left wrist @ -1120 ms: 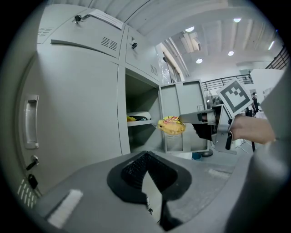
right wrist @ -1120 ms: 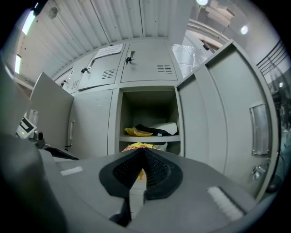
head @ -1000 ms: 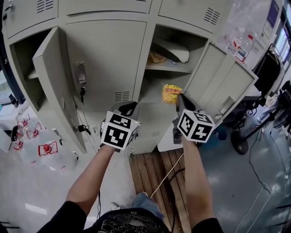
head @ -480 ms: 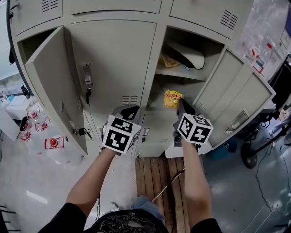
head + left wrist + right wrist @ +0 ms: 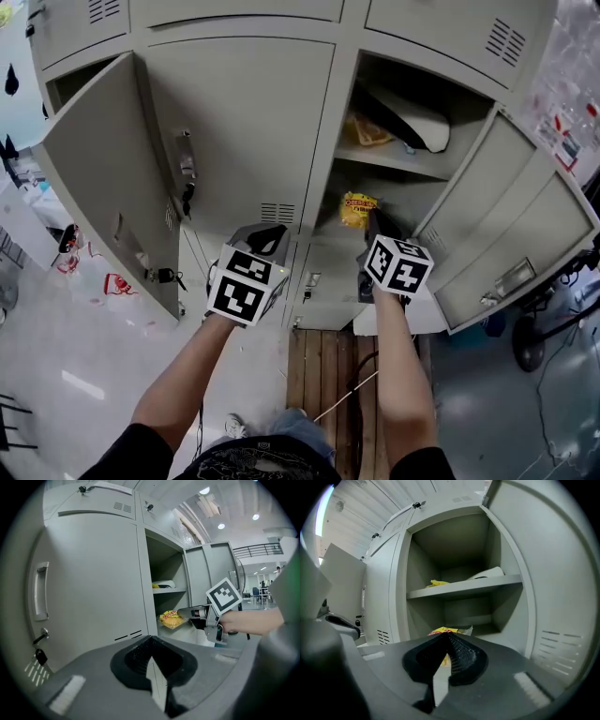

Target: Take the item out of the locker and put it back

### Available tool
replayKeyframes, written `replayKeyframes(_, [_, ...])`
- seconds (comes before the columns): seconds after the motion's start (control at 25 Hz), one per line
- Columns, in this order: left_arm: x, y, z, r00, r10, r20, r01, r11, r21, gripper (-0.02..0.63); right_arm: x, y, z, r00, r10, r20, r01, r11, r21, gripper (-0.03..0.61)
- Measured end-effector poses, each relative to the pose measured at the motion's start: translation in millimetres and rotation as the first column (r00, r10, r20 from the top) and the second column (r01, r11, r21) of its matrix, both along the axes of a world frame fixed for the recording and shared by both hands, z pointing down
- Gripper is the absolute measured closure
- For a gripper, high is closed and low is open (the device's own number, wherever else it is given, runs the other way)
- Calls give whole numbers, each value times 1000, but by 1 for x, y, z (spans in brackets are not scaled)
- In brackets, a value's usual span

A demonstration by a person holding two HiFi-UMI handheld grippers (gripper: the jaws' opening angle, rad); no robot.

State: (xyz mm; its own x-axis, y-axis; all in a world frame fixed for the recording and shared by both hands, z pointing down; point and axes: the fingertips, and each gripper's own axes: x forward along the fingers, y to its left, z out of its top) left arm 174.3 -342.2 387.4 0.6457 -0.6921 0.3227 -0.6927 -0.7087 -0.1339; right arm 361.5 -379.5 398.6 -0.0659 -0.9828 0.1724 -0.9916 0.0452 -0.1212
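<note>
A yellow snack bag [image 5: 357, 208] hangs at the mouth of the open locker's lower compartment [image 5: 398, 202], under its shelf [image 5: 389, 159]. My right gripper [image 5: 368, 221] is shut on the bag from below and behind. In the right gripper view the bag [image 5: 443, 631] peeks out just past the closed tips of the right gripper [image 5: 446, 638]. The left gripper view shows the bag [image 5: 170, 619] at the tip of the right gripper [image 5: 183, 614]. My left gripper [image 5: 269, 234] is held before the closed middle locker door [image 5: 244, 122]; the left gripper [image 5: 150, 643] is shut and holds nothing.
On the shelf lie a white object [image 5: 422, 122] and something yellow [image 5: 366, 133]. The locker's own door [image 5: 511, 225] stands open at the right. Another door [image 5: 103, 178] stands open at the left, with keys [image 5: 161, 276] hanging. Below are a wooden pallet [image 5: 337, 375] and cables.
My right gripper has carried the snack bag forward, from in front of the locker to the mouth of the lower compartment. The head camera has moved closer; the left gripper kept its place.
</note>
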Motion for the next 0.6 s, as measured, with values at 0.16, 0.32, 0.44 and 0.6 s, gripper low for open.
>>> replayKeyframes(0.16, [4,-4,5,1000,-21,5,21,1000,-7,612,3,-14,17,1000,-19,7,19,1000,-25,555])
replayKeyframes(0.32, [10,-7,9,999,-30,13,30,1000,-5,612,10,-26,30,1000,-26,17,27,999,-43,555])
replayKeyframes(0.44, [13,-8,12,999,-38,23,39,999,-6,612,13,-33,36,999,-33,21,34,998,-52,555])
replayKeyframes(0.6, [14,-9,14,998,-48,36,49,999,-6,612,14,-42,44,999,-40,25,42,997,-66,555])
